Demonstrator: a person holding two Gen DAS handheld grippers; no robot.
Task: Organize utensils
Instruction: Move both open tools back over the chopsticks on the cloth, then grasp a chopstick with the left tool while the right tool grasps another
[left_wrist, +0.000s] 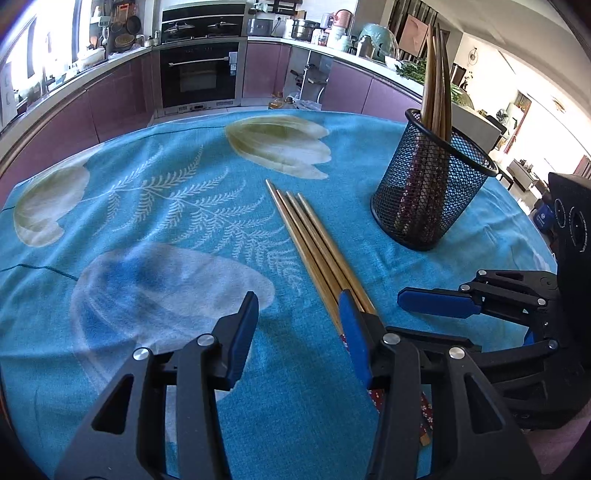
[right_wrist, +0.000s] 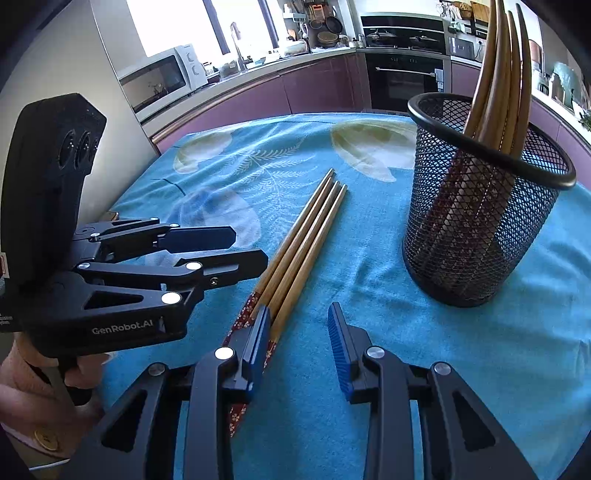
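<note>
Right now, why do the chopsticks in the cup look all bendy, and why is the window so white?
Left wrist view: the fisheye lens rounds the table edge, and the window at top left is blown out by daylight. Right wrist view: the chopsticks in the cup curve because they sit near the picture's edge; the chopsticks on the cloth, nearer the middle, stay straight and sharp.

2 wrist views look steeply down, close over the tablecloth (left_wrist: 155, 206); both share the chopsticks (left_wrist: 310, 236) and mesh holder (right_wrist: 480, 221).
</note>
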